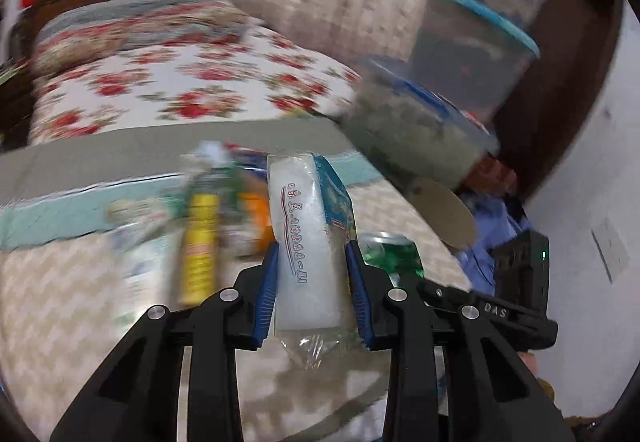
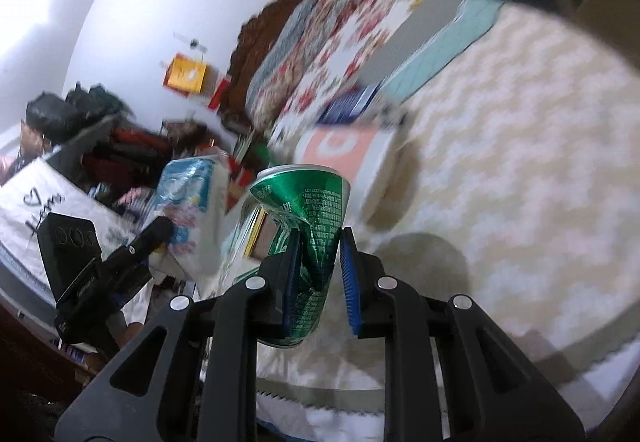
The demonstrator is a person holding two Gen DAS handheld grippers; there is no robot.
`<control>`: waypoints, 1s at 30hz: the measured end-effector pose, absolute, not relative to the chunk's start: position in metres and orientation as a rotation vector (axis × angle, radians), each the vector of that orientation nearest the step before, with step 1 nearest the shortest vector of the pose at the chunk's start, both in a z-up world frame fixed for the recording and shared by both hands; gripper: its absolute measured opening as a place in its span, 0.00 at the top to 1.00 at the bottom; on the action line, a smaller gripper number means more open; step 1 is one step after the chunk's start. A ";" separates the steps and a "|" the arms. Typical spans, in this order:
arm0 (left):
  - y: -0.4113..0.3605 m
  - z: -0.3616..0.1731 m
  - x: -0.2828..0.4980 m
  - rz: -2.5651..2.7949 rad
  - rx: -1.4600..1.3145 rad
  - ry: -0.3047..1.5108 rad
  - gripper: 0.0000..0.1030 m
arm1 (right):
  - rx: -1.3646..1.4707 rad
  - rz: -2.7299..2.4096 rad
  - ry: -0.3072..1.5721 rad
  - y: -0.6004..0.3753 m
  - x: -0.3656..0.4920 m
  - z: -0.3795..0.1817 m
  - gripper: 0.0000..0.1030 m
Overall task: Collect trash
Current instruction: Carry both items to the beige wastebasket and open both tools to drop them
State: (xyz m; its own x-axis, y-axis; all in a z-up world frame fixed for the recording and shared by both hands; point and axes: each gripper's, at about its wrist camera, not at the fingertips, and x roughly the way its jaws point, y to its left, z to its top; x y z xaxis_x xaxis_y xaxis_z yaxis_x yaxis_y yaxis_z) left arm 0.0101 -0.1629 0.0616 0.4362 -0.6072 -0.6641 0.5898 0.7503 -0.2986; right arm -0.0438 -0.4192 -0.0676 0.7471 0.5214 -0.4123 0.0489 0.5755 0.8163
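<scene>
Presently the left gripper (image 1: 312, 250) is clamped on a white plastic packet (image 1: 306, 242), raised above the checkered bedcover (image 1: 60, 302). The right gripper (image 2: 320, 238) pinches a crushed green can (image 2: 312, 218) at its dented waist, also clear of the cover. Loose wrappers (image 1: 204, 234) lie close behind the packet; a white cup (image 2: 360, 162) lies behind the can. Open bedcover extends rightward to its edge (image 2: 520, 362).

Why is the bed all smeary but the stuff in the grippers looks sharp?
Left wrist view: the plastic packet in the left gripper is sharp, while the flowery blanket smears with motion blur. Right wrist view: the crushed green can in the right gripper is crisp, the bedspread streaky. Both bend like fishbowls.
</scene>
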 end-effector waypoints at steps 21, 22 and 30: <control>-0.535 -0.022 0.061 -1.000 0.308 0.972 0.55 | 0.842 -0.392 0.485 -0.672 -0.098 -0.074 0.76; -0.541 -0.026 0.061 -0.980 0.323 0.968 0.45 | 0.840 -0.393 0.488 -0.675 -0.099 -0.077 0.75; -0.512 -0.013 0.054 -0.941 0.298 0.930 0.33 | 0.824 -0.426 0.433 -0.671 -0.098 -0.080 0.39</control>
